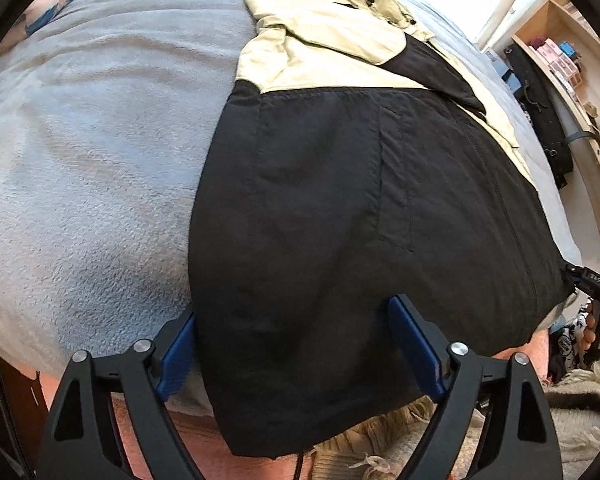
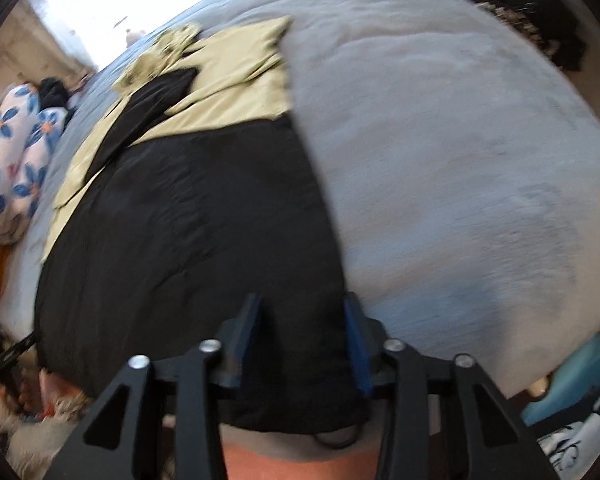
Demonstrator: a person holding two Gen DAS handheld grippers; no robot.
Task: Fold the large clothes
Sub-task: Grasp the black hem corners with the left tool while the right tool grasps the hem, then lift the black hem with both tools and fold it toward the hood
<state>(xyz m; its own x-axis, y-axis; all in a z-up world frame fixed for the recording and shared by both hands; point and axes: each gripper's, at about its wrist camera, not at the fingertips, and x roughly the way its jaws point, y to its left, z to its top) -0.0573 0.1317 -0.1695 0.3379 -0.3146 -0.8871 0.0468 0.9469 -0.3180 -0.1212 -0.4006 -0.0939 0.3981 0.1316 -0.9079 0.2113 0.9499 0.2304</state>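
A large black and pale-green jacket (image 1: 340, 184) lies flat on a grey-blue blanket, sleeves folded in over its chest, hem toward me. It also shows in the right wrist view (image 2: 204, 216). My left gripper (image 1: 292, 320) is open, its blue pads straddling the jacket's left hem corner at the bed edge. My right gripper (image 2: 302, 312) is open, jaws straddling the right hem corner. The right gripper also shows at the far right of the left wrist view (image 1: 596, 292).
The grey-blue blanket (image 1: 100, 160) covers the bed and spreads wide on both sides (image 2: 460, 160). A floral pillow (image 2: 16, 152) lies at the head. Wooden shelves (image 1: 572, 52) stand to the right. Fringed cream fabric (image 1: 380, 440) lies below the bed edge.
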